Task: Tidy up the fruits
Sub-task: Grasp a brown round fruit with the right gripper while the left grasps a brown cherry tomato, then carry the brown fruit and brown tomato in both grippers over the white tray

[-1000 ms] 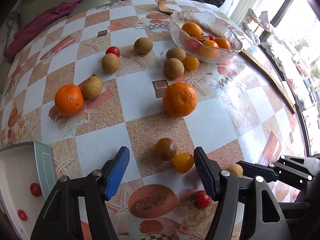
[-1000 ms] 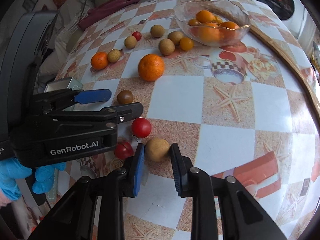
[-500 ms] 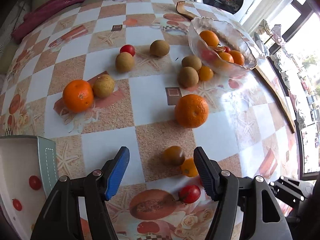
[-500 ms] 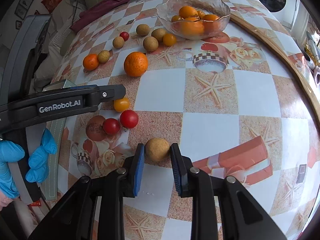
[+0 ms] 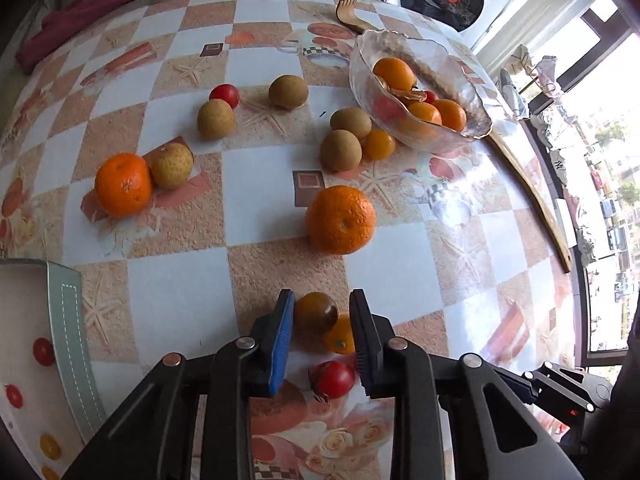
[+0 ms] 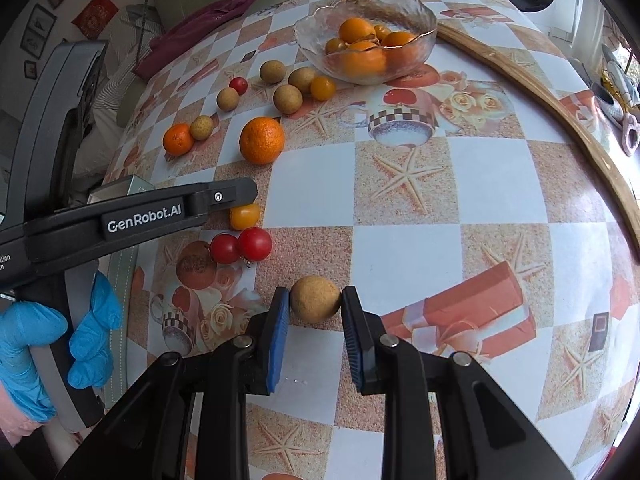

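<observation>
In the left wrist view my left gripper [image 5: 321, 300] points down at the table, its jaws closing on a brown-orange tomato [image 5: 315, 316] that sits between the pads. A yellow tomato [image 5: 342, 340] and a red tomato [image 5: 335, 378] lie just behind it. In the right wrist view my right gripper [image 6: 315, 294] is shut on a tan round fruit [image 6: 315, 305] resting on the tablecloth. A glass bowl [image 5: 472, 128] with oranges and small tomatoes stands at the far right. Two oranges [image 5: 340, 220] [image 5: 123, 184] and several tan fruits lie loose on the table.
A white box with a grey-green rim [image 5: 68, 320] holds small tomatoes at the near left. A hand in a blue glove [image 6: 92, 336] grips the left tool. A wooden strip [image 5: 532, 192] borders the table on the right. A maroon cloth [image 5: 100, 0] lies at the far left.
The left jaws have gone from wide apart to closed around the brown-orange tomato. The right gripper has kept its hold on the tan fruit and stayed where it was.
</observation>
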